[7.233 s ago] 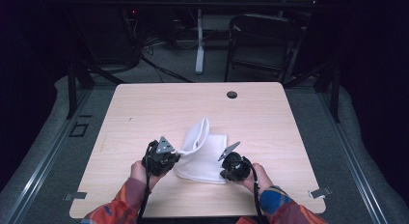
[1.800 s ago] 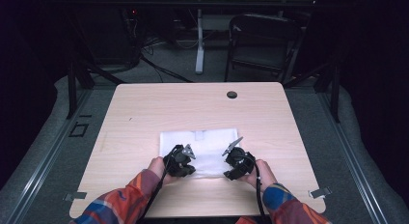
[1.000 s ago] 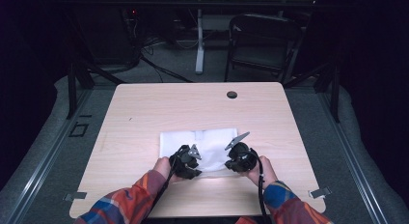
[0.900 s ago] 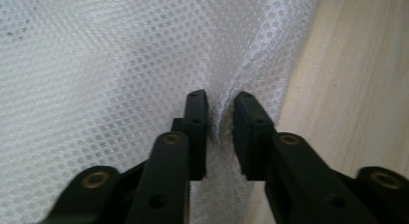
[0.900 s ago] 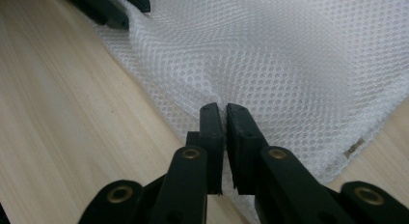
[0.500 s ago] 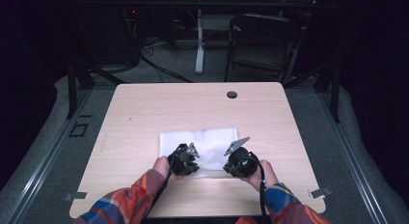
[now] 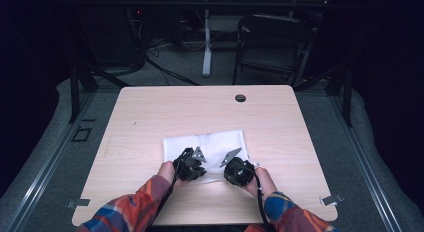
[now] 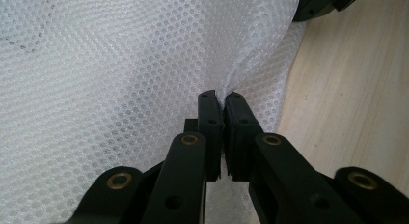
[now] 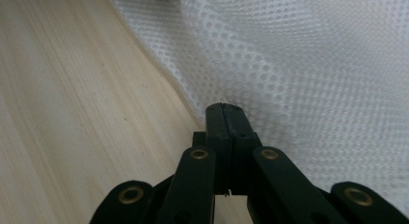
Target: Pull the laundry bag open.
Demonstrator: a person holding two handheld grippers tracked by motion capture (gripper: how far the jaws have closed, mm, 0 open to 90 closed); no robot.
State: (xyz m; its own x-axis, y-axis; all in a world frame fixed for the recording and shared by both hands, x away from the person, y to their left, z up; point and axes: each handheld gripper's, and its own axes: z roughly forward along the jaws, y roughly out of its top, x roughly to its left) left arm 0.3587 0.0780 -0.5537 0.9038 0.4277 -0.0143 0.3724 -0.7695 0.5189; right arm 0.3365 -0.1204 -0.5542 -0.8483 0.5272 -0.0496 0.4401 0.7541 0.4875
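A white mesh cloth [image 7: 205,142] lies flat on the wooden table [image 7: 150,117], a little nearer than its middle. Both grippers sit at the cloth's near edge, each held in a hand with a plaid sleeve. My left gripper [image 7: 191,164] is shut on the cloth; in the left gripper view its jaws [image 8: 223,98] pinch a small gathered ridge of the mesh [image 8: 120,64]. My right gripper [image 7: 237,171] is shut too, its jaws [image 9: 224,110] closed on the cloth's [image 9: 313,64] edge where it meets bare wood.
A black cable hole [image 7: 240,98] sits near the table's far edge. Beyond the table stand a dark folding chair [image 7: 272,42] and a white post [image 7: 206,47], with cables on the floor. Bare wood [image 7: 310,152] surrounds the cloth.
The cloth, raised in a fold seven seconds ago, now lies flat. Over the last second my right gripper has shifted slightly left and nearer. The left gripper has stayed put.
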